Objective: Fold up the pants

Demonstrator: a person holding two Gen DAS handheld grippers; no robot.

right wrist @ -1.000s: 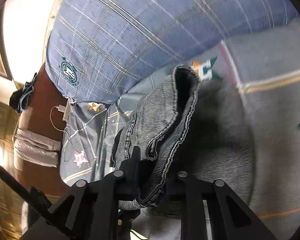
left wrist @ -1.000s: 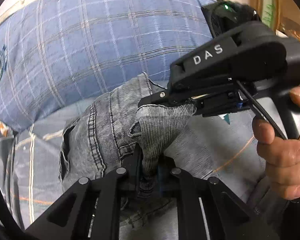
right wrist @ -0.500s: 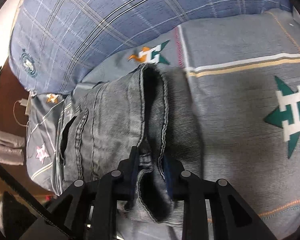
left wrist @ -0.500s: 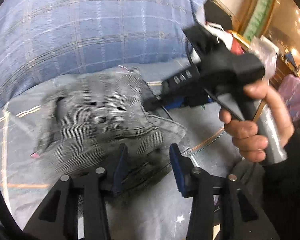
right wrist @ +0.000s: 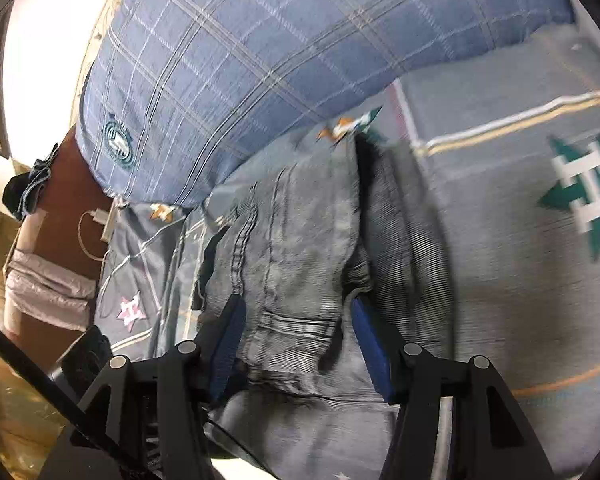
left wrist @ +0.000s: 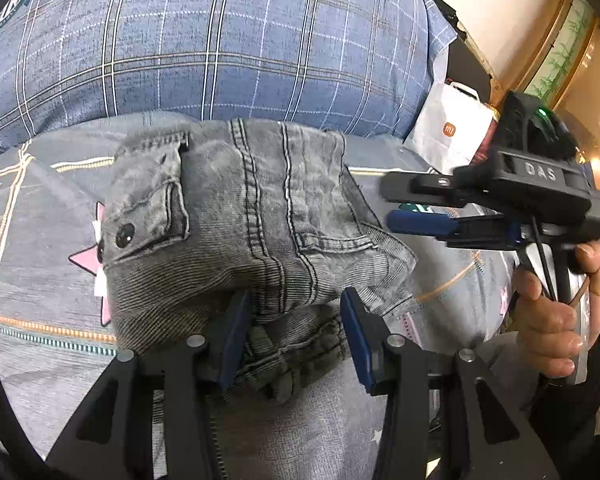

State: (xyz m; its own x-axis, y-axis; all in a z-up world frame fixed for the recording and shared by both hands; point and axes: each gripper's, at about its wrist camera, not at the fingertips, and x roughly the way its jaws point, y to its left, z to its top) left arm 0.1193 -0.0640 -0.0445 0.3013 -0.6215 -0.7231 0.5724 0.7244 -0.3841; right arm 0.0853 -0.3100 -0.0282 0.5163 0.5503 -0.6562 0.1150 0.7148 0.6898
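The bed (left wrist: pixel 40 264), under a grey patterned cover, carries a big blue plaid pillow (left wrist: pixel 220 40) along its far edge. Just in front of that pillow lie the grey denim pants (left wrist: pixel 240 220), already doubled into a compact bundle, pocket side up. The left gripper (left wrist: pixel 296 328) has its fingers spread, denim between them but unpinched. The right gripper (right wrist: pixel 296 340) is opening over the bundle's near edge too. The folding looks nearly finished; perhaps only smoothing remains.

"DAS" stands on the right tongs (left wrist: pixel 396 204); a large "H" marks the bedsheet (right wrist: pixel 500 184).
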